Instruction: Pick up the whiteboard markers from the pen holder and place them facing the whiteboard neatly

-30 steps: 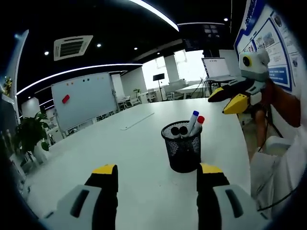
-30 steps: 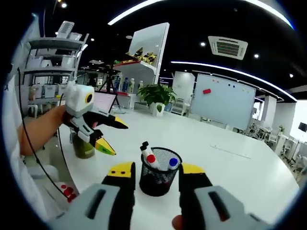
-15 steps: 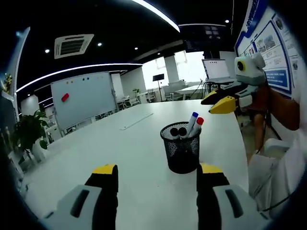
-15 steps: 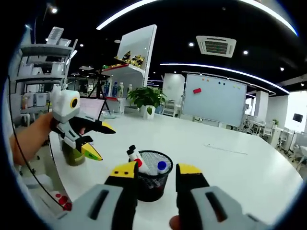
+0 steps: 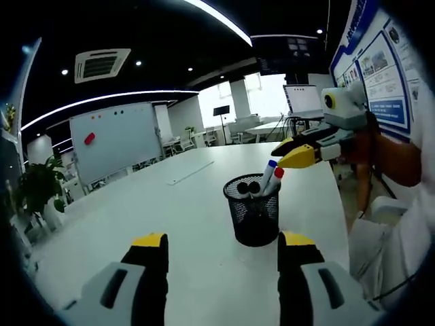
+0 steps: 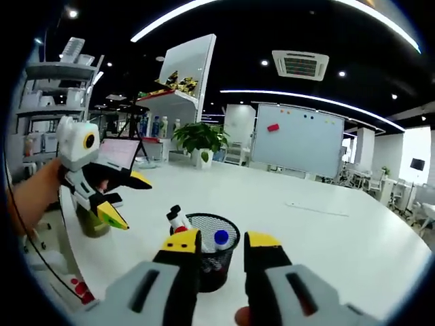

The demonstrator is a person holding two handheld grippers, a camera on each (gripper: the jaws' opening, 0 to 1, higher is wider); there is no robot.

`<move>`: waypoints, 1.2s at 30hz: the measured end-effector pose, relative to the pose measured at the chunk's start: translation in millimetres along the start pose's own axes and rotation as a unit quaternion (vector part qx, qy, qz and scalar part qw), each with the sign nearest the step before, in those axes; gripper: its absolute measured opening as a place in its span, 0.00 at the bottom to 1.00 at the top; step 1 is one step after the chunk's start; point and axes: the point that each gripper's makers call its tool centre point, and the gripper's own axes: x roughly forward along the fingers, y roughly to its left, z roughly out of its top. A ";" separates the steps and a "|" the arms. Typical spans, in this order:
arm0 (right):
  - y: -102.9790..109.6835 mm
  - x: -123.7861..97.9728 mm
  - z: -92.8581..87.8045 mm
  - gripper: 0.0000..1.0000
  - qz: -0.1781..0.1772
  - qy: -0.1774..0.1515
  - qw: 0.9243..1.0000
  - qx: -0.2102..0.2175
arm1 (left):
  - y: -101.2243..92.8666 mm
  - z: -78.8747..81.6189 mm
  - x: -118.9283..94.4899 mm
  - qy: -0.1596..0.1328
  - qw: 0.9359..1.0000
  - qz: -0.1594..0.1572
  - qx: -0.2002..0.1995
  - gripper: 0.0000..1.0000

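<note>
A black mesh pen holder (image 5: 253,212) stands on the white table (image 5: 170,217) just ahead of my left gripper (image 5: 222,243), which is open and empty. Out of the holder stick a blue-capped marker (image 5: 270,166), a red-capped marker (image 5: 278,174) and two black caps (image 5: 248,187). My right gripper (image 5: 280,156) comes in from the right, open, its tips just above the blue and red caps. From the right gripper view, that gripper (image 6: 222,240) is open around the pen holder (image 6: 219,257), with a blue cap (image 6: 221,237) and a black-capped marker (image 6: 175,213) showing. The left gripper (image 6: 128,200) hangs open at the left.
A whiteboard (image 5: 115,141) (image 6: 299,140) stands beyond the table's far side. A flat white strip (image 5: 194,171) lies on the table behind the holder. A green jar (image 6: 90,223) and a laptop (image 6: 119,153) are near the table's edge. A potted plant (image 6: 200,136) stands further back.
The right gripper has come closer to the holder and lower, from off to the side to just over the marker caps. The left gripper has stayed about where it was.
</note>
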 end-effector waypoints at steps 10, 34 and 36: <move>1.9 7.7 -2.4 0.21 0.003 0.002 1.000 0.005 | -2.3 -0.4 -2.1 -0.002 1.000 -0.001 0.001 0.64; 4.2 20.3 -5.6 0.10 0.010 0.006 0.999 -0.032 | -3.0 0.0 -2.2 -0.003 1.000 -0.002 0.002 0.63; 4.7 20.1 -5.7 0.10 0.013 0.005 0.999 -0.036 | -3.5 0.1 -2.0 -0.003 1.000 -0.002 0.003 0.63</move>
